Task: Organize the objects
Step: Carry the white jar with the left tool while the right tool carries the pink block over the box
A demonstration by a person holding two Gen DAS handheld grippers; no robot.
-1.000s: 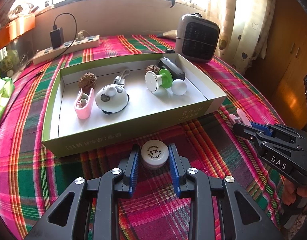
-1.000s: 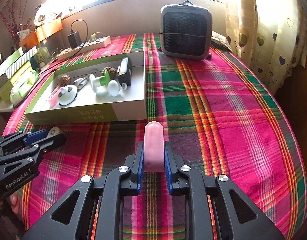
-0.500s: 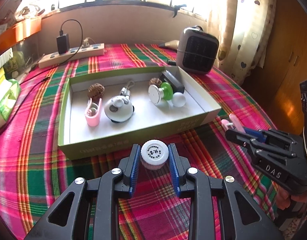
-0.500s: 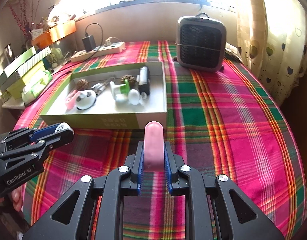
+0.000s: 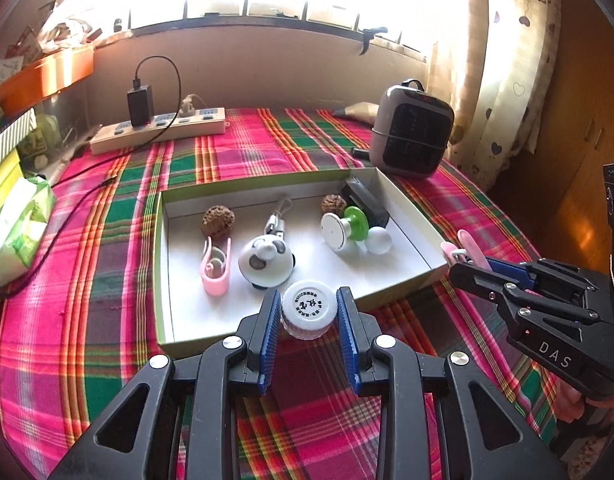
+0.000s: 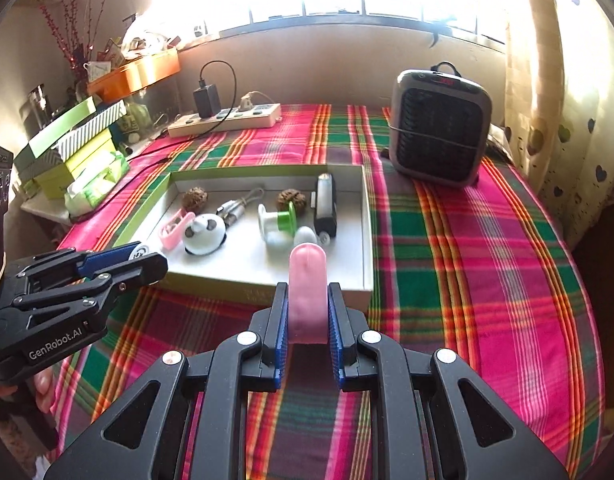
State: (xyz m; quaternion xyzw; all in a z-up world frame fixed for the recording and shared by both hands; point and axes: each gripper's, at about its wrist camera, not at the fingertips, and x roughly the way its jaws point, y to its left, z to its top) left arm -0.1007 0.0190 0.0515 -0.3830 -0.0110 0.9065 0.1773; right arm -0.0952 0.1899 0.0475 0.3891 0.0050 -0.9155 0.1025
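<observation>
**Two last pieces headed for a nearly full box**

Seen from the right wrist, at 9 o'clock, the left gripper (image 6: pixel 141 254) is clamped on a small white jar (image 5: pixel 309 312), held above the near wall of the shallow green box (image 5: pixel 159 280). At 6 o'clock the right gripper (image 6: pixel 307 316) is closed tight on a pink clip (image 6: pixel 307 292), just short of the box's near right corner.

Most of the sorting looks done. Inside the box, left to right, lie another pink clip (image 5: pixel 215 268), a panda toy (image 5: pixel 267 262), a green-and-white spool (image 5: pixel 343 228) and a black device (image 5: pixel 367 202). Only the two held pieces seem left to set down.

The table wears a red-and-green plaid cloth (image 6: pixel 487 248). A power strip (image 6: pixel 227 118) sits at 11 o'clock, a small heater (image 6: pixel 439 128) at 1 o'clock, under a bright window with heart-print curtains (image 6: pixel 567 80).
</observation>
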